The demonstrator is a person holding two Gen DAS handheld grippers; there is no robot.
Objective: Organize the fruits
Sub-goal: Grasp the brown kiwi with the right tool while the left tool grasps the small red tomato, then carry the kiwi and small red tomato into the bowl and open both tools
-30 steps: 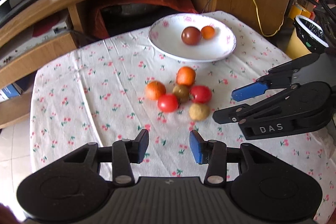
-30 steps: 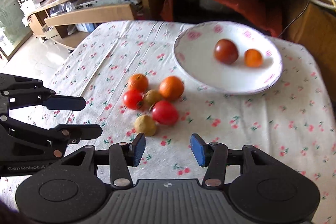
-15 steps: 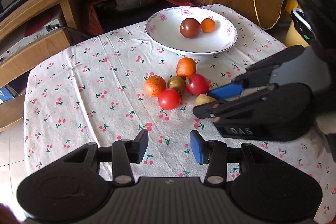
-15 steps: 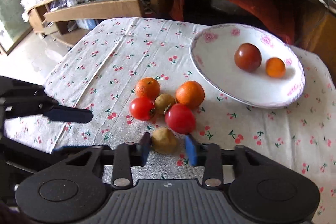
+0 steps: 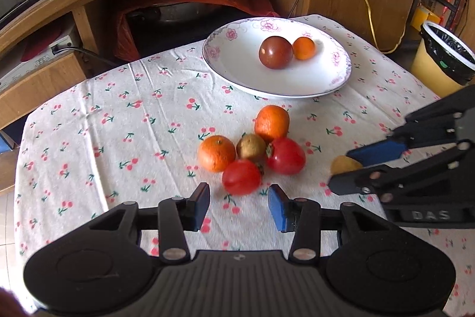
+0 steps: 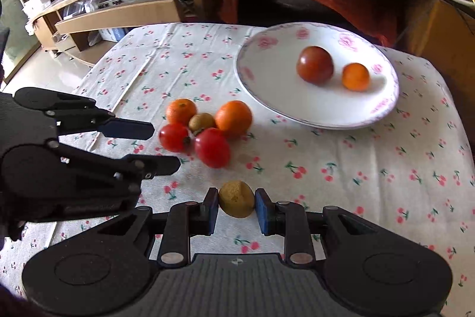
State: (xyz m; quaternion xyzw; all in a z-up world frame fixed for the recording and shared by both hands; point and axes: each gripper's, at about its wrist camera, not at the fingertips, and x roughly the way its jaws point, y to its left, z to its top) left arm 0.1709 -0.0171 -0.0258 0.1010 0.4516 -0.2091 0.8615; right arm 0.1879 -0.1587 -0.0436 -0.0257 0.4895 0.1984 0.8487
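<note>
We see a cherry-print tablecloth (image 6: 371, 168), then a white floral plate (image 6: 267, 73) holding two fruits. Our right gripper (image 6: 236, 208) clamps a small yellow-brown fruit (image 6: 236, 199) near the five-fruit cluster (image 6: 207, 127); our left gripper (image 5: 238, 205) is spread, holding nothing.

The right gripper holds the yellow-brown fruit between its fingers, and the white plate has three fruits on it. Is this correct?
Not quite. The right gripper does hold the yellow-brown fruit, but the white plate has two fruits, a dark red tomato and a small orange. The right wrist view shows this.
</note>
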